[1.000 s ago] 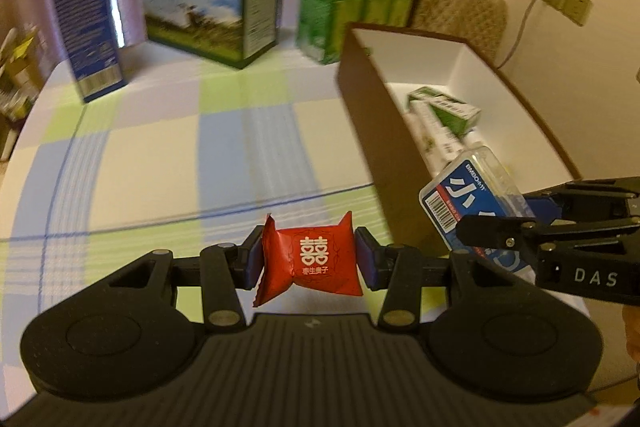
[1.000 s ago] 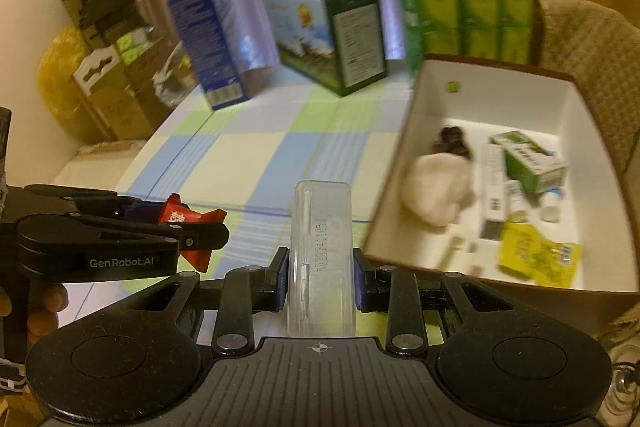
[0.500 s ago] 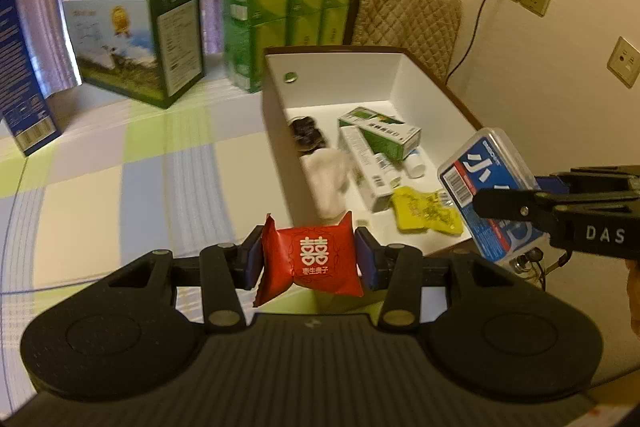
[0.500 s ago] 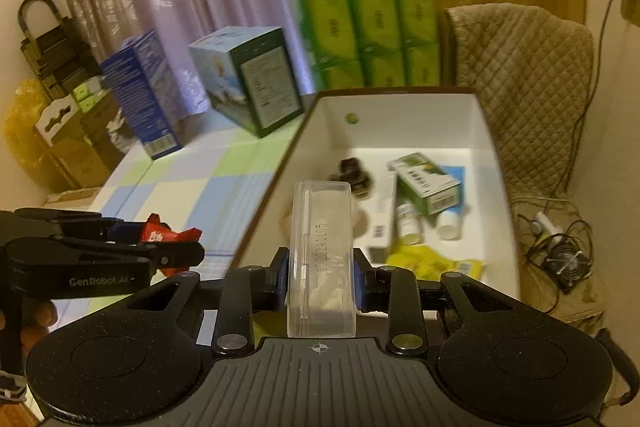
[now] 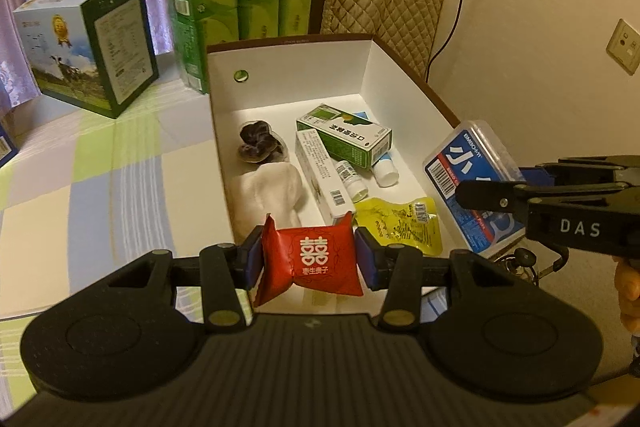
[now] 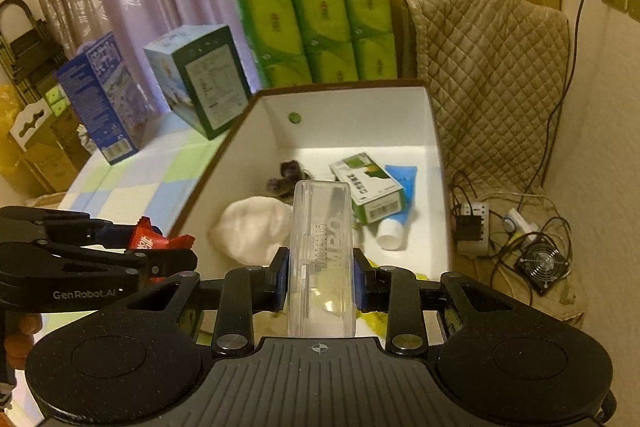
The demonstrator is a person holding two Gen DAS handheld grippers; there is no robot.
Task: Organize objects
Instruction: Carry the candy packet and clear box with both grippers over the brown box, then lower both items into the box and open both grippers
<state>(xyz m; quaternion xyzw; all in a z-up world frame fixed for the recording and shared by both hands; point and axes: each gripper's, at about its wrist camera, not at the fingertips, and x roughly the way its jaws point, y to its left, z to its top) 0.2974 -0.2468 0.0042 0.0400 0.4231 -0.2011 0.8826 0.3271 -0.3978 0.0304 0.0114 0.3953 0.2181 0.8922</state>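
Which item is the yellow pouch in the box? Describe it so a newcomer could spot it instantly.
Find the large white-lined cardboard box with brown rim on the checked tablecloth. Look at its near end, beside the long white carton and just beyond the red candy packet in the left gripper. The crinkled yellow foil pouch lies flat there, the only yellow thing inside.

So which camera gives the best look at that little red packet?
The left wrist view: the red packet faces the lens, white characters readable, clamped in the left gripper. The right wrist view shows only a crumpled edge of it behind that gripper's fingers.
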